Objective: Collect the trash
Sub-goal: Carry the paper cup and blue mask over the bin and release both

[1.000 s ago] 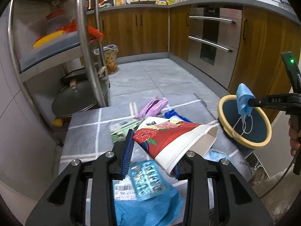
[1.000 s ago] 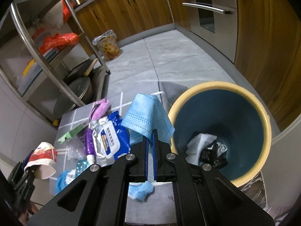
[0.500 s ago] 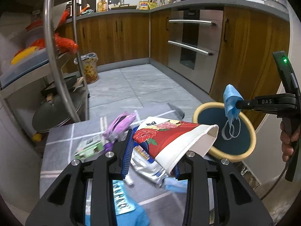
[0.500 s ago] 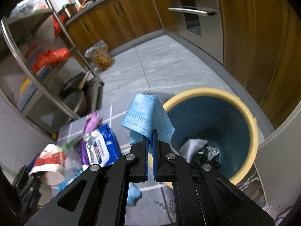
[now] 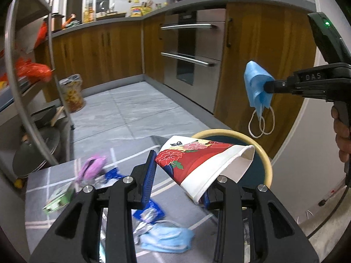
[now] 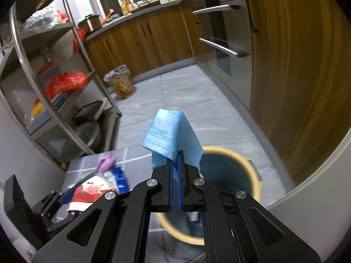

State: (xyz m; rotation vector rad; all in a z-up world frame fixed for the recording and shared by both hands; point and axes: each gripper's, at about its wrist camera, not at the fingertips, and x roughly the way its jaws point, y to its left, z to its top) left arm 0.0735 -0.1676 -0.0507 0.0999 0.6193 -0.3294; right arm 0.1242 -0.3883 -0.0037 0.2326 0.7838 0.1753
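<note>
Left tongs point(image 5: 178, 175): being held clamped on a paper cup point(image 5: 204, 162), red with a floral print and white rim; the cup is being carried on its side, mouth turned toward the bin point(image 5: 266, 164), nothing visible inside it

Right tongs point(image 6: 174, 166): being kept pressed together on a blue face mask point(image 6: 171, 140), folded over the tips; in the left wrist view the mask point(image 5: 257, 87) is hanging above the bin with its white ear loops dangling, held by the right tongs point(image 5: 266, 86)

Bin point(image 6: 230, 153): round, yellow rim, dark teal inside; it is standing on the floor at the edge of the grey checked cloth point(image 5: 54, 177), below both sets of tongs; its contents are largely being hidden by the tongs and by blur, so they cannot be told

Trash being left on the cloth: a second blue mask point(image 5: 169, 239) near the left tongs, a blue wet-wipe packet point(image 5: 149, 210), a purple wrapper point(image 5: 92, 168), a green and white box point(image 5: 58, 201)

Second bin point(image 6: 120, 84): lined with a bag, patterned, standing far back on the grey floor by the wooden cabinets point(image 6: 142, 41), next to the metal shelf rack point(image 6: 28, 70)
</note>
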